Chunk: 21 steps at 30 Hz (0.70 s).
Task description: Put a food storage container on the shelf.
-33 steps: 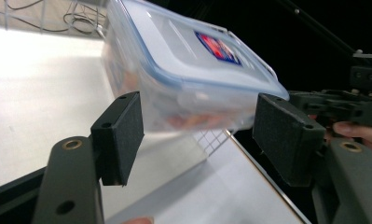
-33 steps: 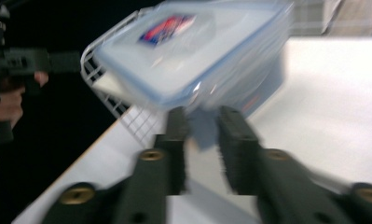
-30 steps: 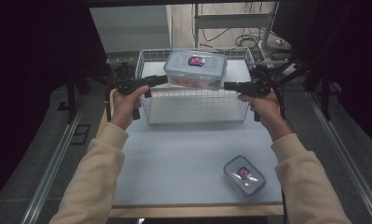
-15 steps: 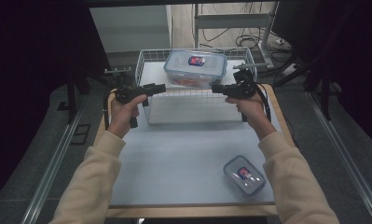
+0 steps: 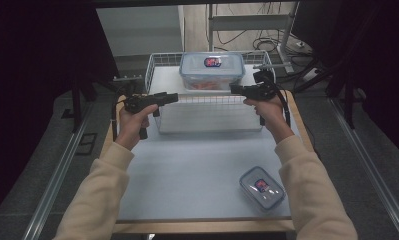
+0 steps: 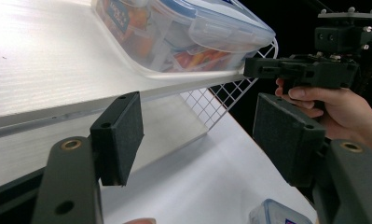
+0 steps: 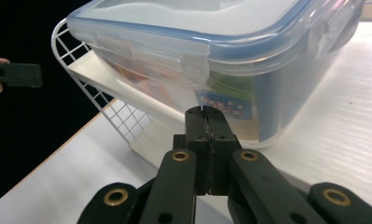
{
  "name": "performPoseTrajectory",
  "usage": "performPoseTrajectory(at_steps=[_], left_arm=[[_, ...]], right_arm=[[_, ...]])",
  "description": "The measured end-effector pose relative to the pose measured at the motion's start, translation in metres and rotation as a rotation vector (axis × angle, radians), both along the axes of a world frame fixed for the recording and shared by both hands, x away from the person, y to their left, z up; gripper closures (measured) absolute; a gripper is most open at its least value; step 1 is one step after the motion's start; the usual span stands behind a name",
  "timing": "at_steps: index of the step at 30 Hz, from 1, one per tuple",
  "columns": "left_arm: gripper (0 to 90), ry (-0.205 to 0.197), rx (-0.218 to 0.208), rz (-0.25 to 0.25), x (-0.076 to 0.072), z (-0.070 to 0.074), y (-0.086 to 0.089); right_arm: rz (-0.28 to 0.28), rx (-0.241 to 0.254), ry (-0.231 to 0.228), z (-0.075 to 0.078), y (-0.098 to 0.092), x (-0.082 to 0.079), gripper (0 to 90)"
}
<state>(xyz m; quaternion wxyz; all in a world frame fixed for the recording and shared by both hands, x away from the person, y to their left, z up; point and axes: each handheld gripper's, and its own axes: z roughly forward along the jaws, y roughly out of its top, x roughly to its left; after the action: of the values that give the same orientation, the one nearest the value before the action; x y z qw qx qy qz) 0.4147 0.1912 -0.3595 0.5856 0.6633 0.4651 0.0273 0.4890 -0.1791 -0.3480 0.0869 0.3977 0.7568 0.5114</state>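
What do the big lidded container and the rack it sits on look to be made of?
The large container looks like clear glossy plastic: its contents show through, and the lid has a blue seal and snap flaps. The rack looks like white coated wire mesh; the shelf board seems matte white, with faint grain.

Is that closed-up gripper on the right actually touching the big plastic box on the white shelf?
Apart, as far as the high view shows: the right gripper ends just beside the big plastic box, with a sliver of shelf visible between them. Its jaws are shut, holding nothing.
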Motion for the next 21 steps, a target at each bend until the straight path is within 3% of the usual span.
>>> performPoseTrajectory(at_steps=[13, 21], left_arm=[[32.9, 0.005, 0.01, -0.006, -0.001, -0.001, -0.004], [32.9, 0.004, 0.016, -0.006, -0.009, -0.006, -0.003]], right_arm=[[-0.02, 0.0, -0.004, -0.001, -0.004, 0.0, 89.2], [-0.005, 0.023, -0.009, -0.002, -0.018, -0.014, 89.2]])
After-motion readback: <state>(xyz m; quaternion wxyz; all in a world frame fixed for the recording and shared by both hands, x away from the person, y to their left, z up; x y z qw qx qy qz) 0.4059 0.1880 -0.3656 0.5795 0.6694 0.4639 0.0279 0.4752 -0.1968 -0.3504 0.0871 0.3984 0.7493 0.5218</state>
